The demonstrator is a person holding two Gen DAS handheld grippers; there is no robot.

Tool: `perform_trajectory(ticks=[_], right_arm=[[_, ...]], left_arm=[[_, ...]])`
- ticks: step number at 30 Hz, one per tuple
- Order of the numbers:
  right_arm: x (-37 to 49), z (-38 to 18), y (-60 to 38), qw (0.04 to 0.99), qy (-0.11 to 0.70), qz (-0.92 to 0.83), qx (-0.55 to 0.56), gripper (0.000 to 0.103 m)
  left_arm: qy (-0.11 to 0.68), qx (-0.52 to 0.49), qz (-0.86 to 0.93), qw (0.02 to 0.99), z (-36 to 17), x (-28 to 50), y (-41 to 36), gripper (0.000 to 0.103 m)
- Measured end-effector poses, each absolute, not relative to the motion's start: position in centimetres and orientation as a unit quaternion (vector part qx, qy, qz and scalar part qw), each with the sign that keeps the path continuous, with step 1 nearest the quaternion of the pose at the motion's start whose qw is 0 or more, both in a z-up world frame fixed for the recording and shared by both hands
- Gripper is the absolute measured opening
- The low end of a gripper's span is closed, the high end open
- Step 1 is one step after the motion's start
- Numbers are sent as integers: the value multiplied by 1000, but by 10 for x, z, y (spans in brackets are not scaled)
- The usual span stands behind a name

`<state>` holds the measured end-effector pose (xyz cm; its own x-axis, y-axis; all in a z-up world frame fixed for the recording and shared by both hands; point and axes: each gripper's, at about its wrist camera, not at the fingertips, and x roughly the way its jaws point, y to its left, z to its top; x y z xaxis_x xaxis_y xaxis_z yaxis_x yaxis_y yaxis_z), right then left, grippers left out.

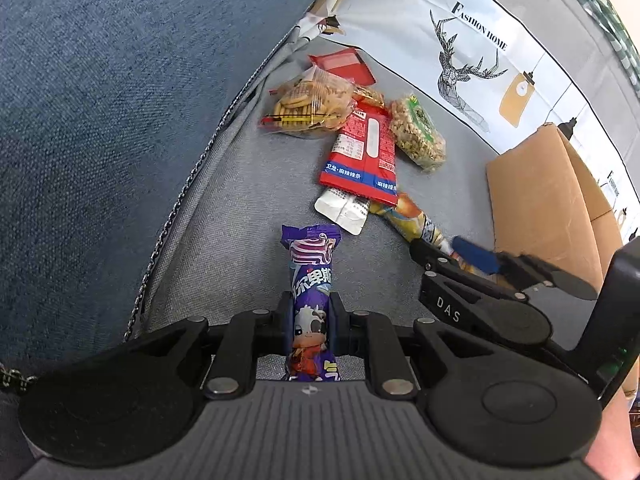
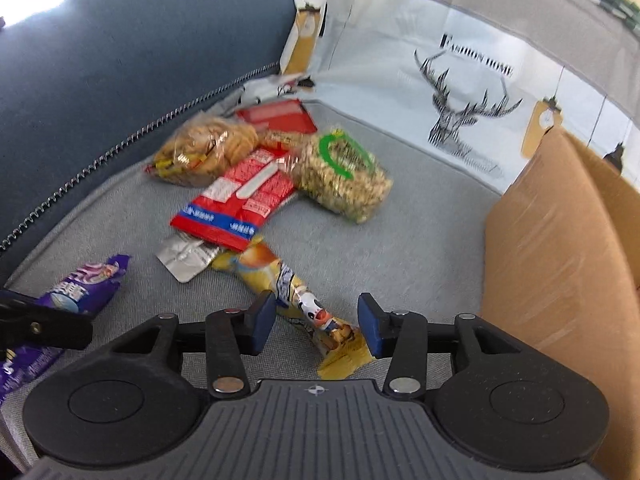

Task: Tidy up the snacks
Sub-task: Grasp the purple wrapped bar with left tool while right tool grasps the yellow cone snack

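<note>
Two grippers work over a grey cushion [image 1: 248,184] strewn with snack packs. Left gripper [image 1: 310,320]: its fingers are closed on a purple pack [image 1: 312,280], pinching it at mid-length, with the upper end of the wrapper projecting forward over the cushion. In the right wrist view the same purple pack [image 2: 86,290] appears at lower left, partly behind the left gripper's black finger. Right gripper [image 2: 316,322]: its blue pads [image 2: 262,320] stand apart, straddling the lower end of a yellow pack [image 2: 288,288] that lies diagonally on the cushion; whether the pads touch it cannot be told. In the left wrist view the right gripper [image 1: 460,254] sits over the near end of the yellow pack [image 1: 412,220], just beside a cardboard box [image 1: 536,200] standing at right. Beyond the yellow pack lie a silver sachet [image 2: 186,256] and a red pack [image 2: 240,204], the red one overlapping the upper ends of both. Farther on, a clear bag of biscuits [image 2: 204,150] lies at left and a bag of nuts with a green label [image 2: 344,172] at right, each touching the red pack. Farthest, a flat red packet [image 2: 280,116] rests near the corner. A blue sofa back [image 1: 120,120] rises at left, edged by a zip, and a cloth printed with a deer [image 2: 460,116] hangs behind.
</note>
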<state>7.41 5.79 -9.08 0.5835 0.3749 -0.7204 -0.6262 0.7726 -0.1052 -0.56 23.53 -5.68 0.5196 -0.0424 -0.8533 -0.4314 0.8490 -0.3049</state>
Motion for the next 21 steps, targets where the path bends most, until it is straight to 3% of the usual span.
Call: perform_trajectory(ticks=[1, 4, 16, 21], right_arm=[[76, -92, 57, 868, 363, 292, -171, 30], [75, -92, 51, 857, 383, 315, -142, 9], [34, -62, 18, 840, 388, 363, -107, 9], [25, -71, 8, 817, 430, 372, -92, 12]], left_arm=[[477, -249, 115, 835, -58, -5, 235, 17], [479, -254, 112, 833, -59, -3, 235, 17], [480, -269, 104, 828, -64, -1, 232, 17], [487, -272, 105, 824, -67, 1, 231, 17]])
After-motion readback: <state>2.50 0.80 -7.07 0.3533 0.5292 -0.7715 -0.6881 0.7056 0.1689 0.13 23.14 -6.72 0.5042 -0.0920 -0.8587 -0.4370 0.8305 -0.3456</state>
